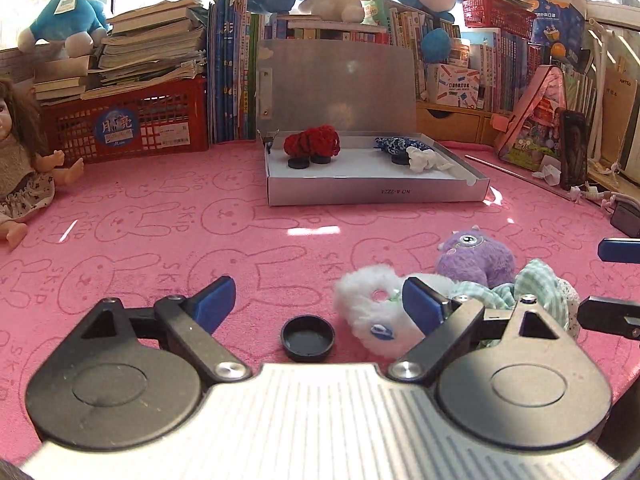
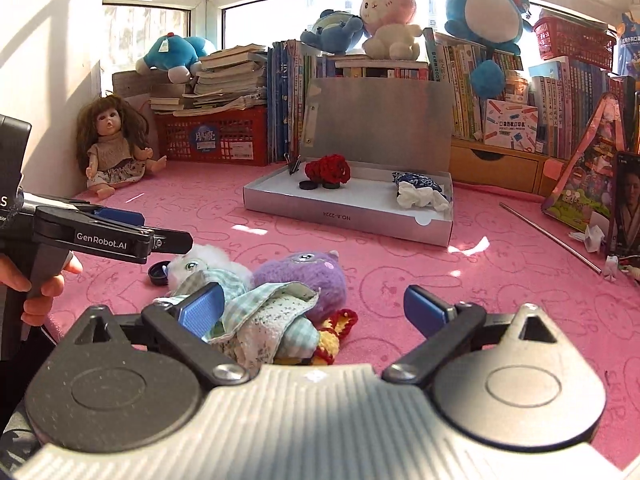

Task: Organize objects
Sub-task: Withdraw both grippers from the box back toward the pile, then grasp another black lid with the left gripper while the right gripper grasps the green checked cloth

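My left gripper [image 1: 319, 305] is open, low over the pink mat, with a black cap [image 1: 307, 338] lying between its fingers and a white fluffy toy [image 1: 368, 312] at its right finger. My right gripper [image 2: 316, 312] is open over a pile: a green checked cloth [image 2: 260, 312], a purple plush [image 2: 304, 280] and a yellow-red knit piece [image 2: 332, 340]. The open silver box [image 1: 376, 190] stands further back and holds a red knit piece [image 1: 312, 144], black caps, a blue patterned item [image 1: 394, 144] and a white item [image 1: 424, 160].
A doll [image 2: 112, 148] sits at the left. A red crate [image 1: 128, 128], stacked books and plush toys line the back. A thin metal rod [image 2: 548, 236], a phone [image 2: 626, 208] and a pink bag [image 2: 588, 176] lie at the right.
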Demonstrator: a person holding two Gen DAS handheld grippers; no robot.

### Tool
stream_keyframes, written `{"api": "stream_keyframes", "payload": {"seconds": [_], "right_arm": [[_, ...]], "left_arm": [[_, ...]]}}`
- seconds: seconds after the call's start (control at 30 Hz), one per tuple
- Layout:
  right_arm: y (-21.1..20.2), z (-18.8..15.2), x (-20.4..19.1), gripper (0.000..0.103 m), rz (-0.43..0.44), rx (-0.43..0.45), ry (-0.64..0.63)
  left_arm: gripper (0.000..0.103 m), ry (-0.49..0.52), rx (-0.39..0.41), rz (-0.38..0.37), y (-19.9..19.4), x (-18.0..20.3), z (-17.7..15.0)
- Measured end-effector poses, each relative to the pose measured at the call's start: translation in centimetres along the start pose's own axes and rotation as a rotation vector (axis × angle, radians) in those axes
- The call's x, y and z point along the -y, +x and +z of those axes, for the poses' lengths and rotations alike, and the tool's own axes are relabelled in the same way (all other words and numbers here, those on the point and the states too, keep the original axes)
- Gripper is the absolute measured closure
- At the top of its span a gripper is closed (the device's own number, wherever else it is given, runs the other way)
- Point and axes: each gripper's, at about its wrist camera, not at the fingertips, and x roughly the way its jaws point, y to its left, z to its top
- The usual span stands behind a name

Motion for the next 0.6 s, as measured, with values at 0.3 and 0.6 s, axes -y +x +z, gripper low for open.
{"api": "stream_keyframes", "payload": {"seconds": [0.3, 0.6], "right_arm": [[0.7, -0.8, -3.1, 0.003, 0.050, -0.008, -0.056], [2.7, -1.0, -5.2, 0.003, 0.032, -0.026, -0.150]], "left_arm": [[0.010, -0.013, -0.004, 0.039, -0.3, -1.2, -1.8], [0.011, -0.018, -0.028, 0.038, 0.5, -1.5, -2.4]]}}
